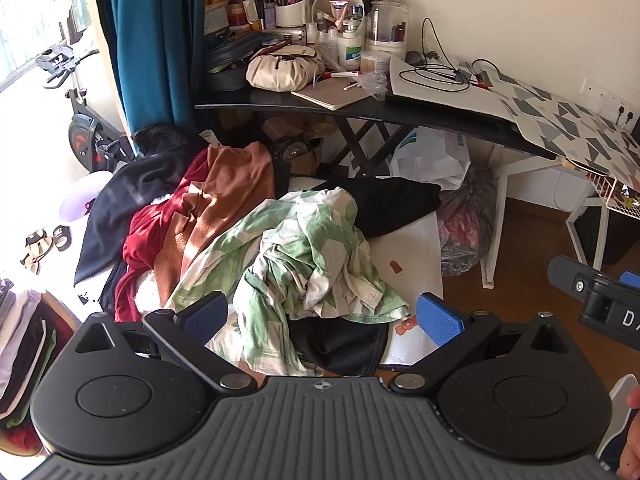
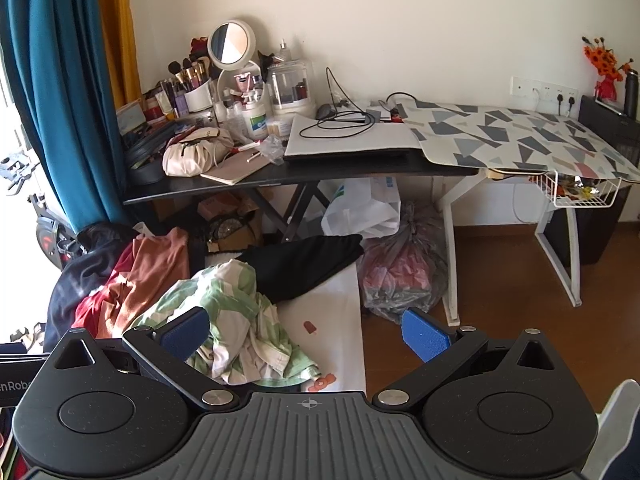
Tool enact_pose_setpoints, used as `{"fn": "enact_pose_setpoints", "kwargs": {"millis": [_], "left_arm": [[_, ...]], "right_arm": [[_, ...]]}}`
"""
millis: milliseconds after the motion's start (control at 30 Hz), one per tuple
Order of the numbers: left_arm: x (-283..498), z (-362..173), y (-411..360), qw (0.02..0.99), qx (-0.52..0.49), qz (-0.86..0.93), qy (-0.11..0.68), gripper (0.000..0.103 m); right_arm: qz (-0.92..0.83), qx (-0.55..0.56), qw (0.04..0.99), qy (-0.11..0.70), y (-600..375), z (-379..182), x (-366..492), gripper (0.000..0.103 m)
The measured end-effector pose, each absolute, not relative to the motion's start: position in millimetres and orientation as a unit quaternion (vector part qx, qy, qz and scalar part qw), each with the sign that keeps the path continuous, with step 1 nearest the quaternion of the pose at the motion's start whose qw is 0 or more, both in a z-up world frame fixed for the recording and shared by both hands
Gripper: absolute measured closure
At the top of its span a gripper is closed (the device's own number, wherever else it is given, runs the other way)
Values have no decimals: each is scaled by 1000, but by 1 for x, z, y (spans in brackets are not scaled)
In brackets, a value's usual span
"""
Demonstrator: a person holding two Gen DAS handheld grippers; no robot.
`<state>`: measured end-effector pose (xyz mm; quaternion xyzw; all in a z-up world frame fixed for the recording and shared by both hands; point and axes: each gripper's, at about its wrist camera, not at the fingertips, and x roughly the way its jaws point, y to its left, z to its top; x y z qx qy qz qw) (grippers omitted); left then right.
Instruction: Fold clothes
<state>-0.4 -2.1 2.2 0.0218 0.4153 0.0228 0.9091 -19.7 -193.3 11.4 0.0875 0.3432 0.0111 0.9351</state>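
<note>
Left wrist view shows the left tongs point(image 1: 322, 314) spread wide with nothing between the blue pads, hanging just above a crumpled green-and-white shirt point(image 1: 304, 256). The right tongs point(image 2: 306, 334) are likewise spread and empty, held over the same garment's near edge and the white sheet point(image 2: 336, 312) it lies on. That shirt is bunched in a heap, sleeves and hem tangled, with a dark garment point(image 1: 344, 344) partly under it at the near side. Beyond it lies a black garment point(image 1: 396, 204), loosely spread, not squared off. Toward the window, an orange-brown piece point(image 1: 224, 200), a red piece point(image 1: 152, 232) and a navy piece point(image 1: 116, 216) are piled over one another, all rumpled. At the far left edge of the left wrist view a stack of flat-lying clothes point(image 1: 24, 340) sits on what seems a shelf; whether it belongs to this job I cannot tell. The cluttered black worktop point(image 1: 360, 108) behind carries no clothing. As I judge it, the visible heap is unfolded, so most of the folding remains.
</note>
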Motion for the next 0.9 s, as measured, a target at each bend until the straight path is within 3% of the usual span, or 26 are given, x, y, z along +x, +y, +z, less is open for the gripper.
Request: {"fn": "enact_pose_setpoints", "kwargs": {"millis": [900], "left_arm": [[-2, 10, 3, 914, 10, 34, 405, 0]], "right_arm": [[10, 55, 944, 327, -186, 16, -9, 1]]}}
